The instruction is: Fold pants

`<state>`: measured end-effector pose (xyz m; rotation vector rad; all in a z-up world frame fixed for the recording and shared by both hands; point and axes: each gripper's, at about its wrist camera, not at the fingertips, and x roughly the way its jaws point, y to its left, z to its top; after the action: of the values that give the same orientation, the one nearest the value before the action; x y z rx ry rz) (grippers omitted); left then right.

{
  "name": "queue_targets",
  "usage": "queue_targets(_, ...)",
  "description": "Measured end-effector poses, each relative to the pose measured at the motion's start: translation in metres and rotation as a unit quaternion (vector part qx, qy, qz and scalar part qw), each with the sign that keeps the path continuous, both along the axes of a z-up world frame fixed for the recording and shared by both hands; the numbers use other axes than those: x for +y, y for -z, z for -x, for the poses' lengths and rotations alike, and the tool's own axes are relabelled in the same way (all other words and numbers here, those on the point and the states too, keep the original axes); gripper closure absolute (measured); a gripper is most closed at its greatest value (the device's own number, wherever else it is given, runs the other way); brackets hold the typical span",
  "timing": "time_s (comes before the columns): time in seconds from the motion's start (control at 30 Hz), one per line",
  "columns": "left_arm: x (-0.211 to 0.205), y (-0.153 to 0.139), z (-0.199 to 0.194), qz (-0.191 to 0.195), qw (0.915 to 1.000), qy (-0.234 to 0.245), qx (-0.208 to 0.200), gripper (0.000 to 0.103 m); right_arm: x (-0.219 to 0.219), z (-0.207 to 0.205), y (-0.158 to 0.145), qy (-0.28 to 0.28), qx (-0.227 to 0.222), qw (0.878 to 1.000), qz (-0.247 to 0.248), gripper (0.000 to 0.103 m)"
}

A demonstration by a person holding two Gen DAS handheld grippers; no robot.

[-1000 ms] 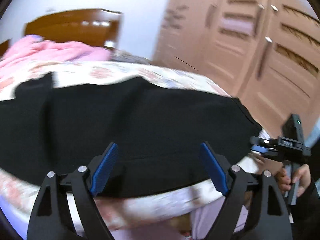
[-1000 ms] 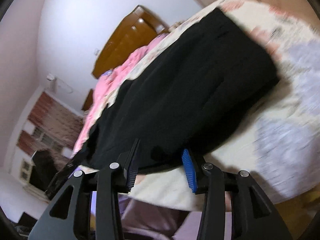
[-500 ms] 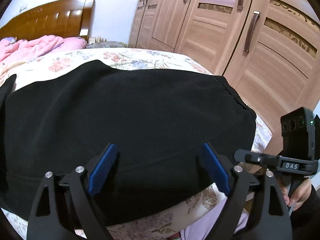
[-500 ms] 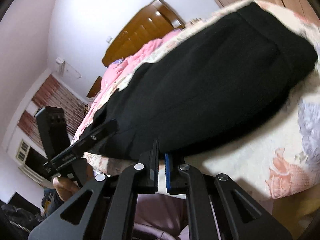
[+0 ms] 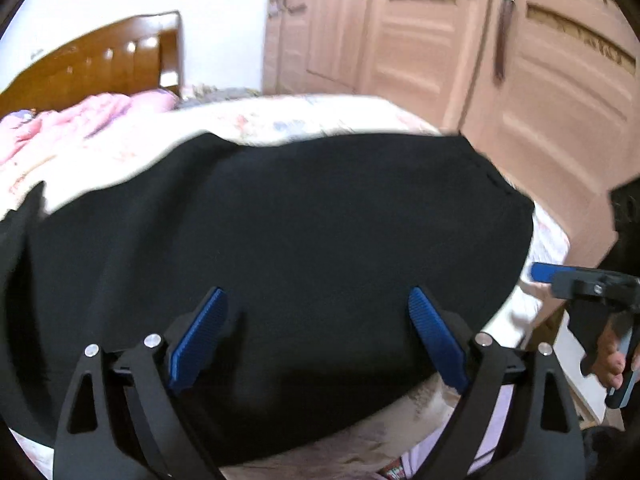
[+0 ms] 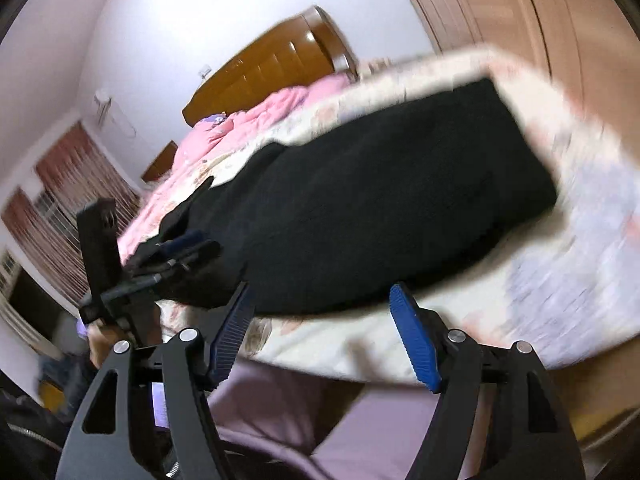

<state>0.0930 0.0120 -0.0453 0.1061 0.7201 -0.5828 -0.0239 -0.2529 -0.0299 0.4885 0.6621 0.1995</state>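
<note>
My left tool has its jaws wide apart and opening, hanging over the near part of the black pants; no cloth is pinched between the blue pads. In this left wrist view the pants lie spread flat across the bed, covering most of the flowered sheet, their near edge close to the foot of the mattress. A pink blanket is bunched near the wooden headboard. A wardrobe stands beyond. My right tool shows at the right edge, off the cloth.

In the right wrist view my right tool is apart and opening, with nothing between the pads, just short of the pants edge. My left tool sits at the pants' left end, gripped by a hand.
</note>
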Motion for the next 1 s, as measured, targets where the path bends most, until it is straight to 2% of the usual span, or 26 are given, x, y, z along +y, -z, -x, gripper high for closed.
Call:
queue_targets(0.07, 0.015, -0.006, -0.009, 0.014, 0.9997, -0.020, 0.002, 0.004, -0.006, -0.003, -0.016, 0.005, -0.025, 1.000, 0.011, 0.032)
queue_targets(0.13, 0.028, -0.004, -0.020, 0.028, 0.9986, -0.040, 0.021, 0.004, -0.014, -0.019, -0.027, 0.015, -0.045, 0.998, 0.030, 0.024)
queue_targets(0.17, 0.034, 0.000, -0.026, 0.034, 0.9974, -0.051, 0.038, 0.004, -0.017, -0.030, -0.028, 0.019, -0.044, 0.998, 0.040, 0.023)
queue_targets(0.23, 0.041, 0.008, -0.034, 0.043, 0.9955, -0.060, 0.059, 0.004, -0.026, -0.058, -0.015, 0.037, 0.000, 0.997, 0.067, 0.023)
queue_targets(0.3, 0.047, 0.015, -0.034, 0.028, 0.9950, -0.068, 0.068, 0.004, -0.032, -0.078, 0.006, 0.039, 0.048, 0.995, 0.082, 0.024)
queue_targets(0.33, 0.051, 0.016, -0.032, 0.026, 0.9951, -0.068, 0.067, 0.004, -0.033, -0.077, 0.006, 0.035, 0.031, 0.995, 0.083, 0.024)
queue_targets(0.4, 0.061, 0.015, -0.029, 0.026, 0.9951, -0.071, 0.064, 0.004, -0.034, -0.071, 0.006, 0.029, 0.028, 0.996, 0.079, 0.025)
queue_targets(0.53, 0.089, 0.003, -0.030, 0.042, 0.9932, -0.096, 0.052, 0.004, -0.031, -0.064, -0.012, 0.070, 0.035, 0.995, 0.069, 0.024)
queue_targets(0.6, 0.103, -0.005, -0.031, 0.054, 0.9917, -0.109, 0.041, 0.003, -0.011, -0.076, -0.027, 0.039, 0.009, 0.996, 0.082, 0.024)
queue_targets(0.67, 0.114, -0.013, -0.037, 0.054, 0.9906, -0.122, 0.031, 0.003, 0.013, -0.094, -0.034, 0.009, 0.007, 0.995, 0.102, 0.024)
queue_targets(0.77, 0.135, -0.032, -0.061, 0.009, 0.9851, -0.171, 0.017, 0.003, 0.062, -0.137, -0.041, -0.053, -0.002, 0.989, 0.139, 0.020)
queue_targets(0.83, 0.162, -0.046, -0.087, -0.004, 0.9765, -0.214, 0.026, 0.003, 0.094, -0.170, -0.040, -0.082, 0.003, 0.985, 0.154, 0.020)
queue_targets(0.9, 0.196, -0.050, -0.117, -0.010, 0.9667, -0.249, 0.058, 0.003, 0.120, -0.194, -0.037, -0.107, 0.005, 0.982, 0.154, 0.020)
queue_targets(1.0, 0.219, -0.048, -0.156, -0.044, 0.9588, -0.265, 0.093, 0.003, 0.154, -0.222, -0.028, -0.126, 0.012, 0.979, 0.162, 0.020)
